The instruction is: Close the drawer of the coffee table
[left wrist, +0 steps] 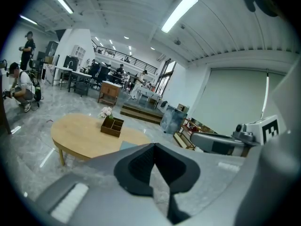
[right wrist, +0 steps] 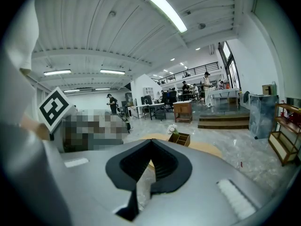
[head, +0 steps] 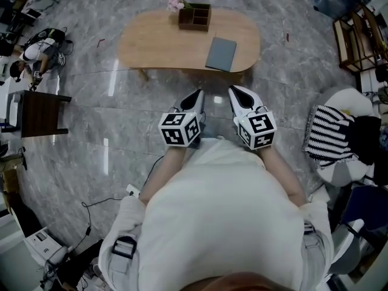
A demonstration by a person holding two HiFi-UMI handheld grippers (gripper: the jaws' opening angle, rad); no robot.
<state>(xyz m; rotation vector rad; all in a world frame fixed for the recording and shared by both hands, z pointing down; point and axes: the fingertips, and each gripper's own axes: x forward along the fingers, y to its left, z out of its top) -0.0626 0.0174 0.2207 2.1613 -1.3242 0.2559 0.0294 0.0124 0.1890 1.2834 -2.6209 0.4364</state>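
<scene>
Held well back from oval coffee table (head: pixel 157 47): left gripper (head: pixel 198 94), right gripper (head: pixel 233 90), both pressed together, empty. No drawer seen jutting out; already shut or hidden, cannot tell.

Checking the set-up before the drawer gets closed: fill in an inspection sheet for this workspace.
Surface: oval wooden coffee table, top mostly bare, on a grey marble floor.
Job's things: drawer not visible in any view; cannot tell if it is open.
Clutter: wooden compartment box with pink flowers by it at the far edge; grey notebook lying flat.
Grippers: left hand-held gripper and right hand-held gripper both shut, empty, short of the table.
Cables: black cable on the floor, lower left.
Surroundings: dark side table, crouching person, striped cloth, wooden shelf.
</scene>
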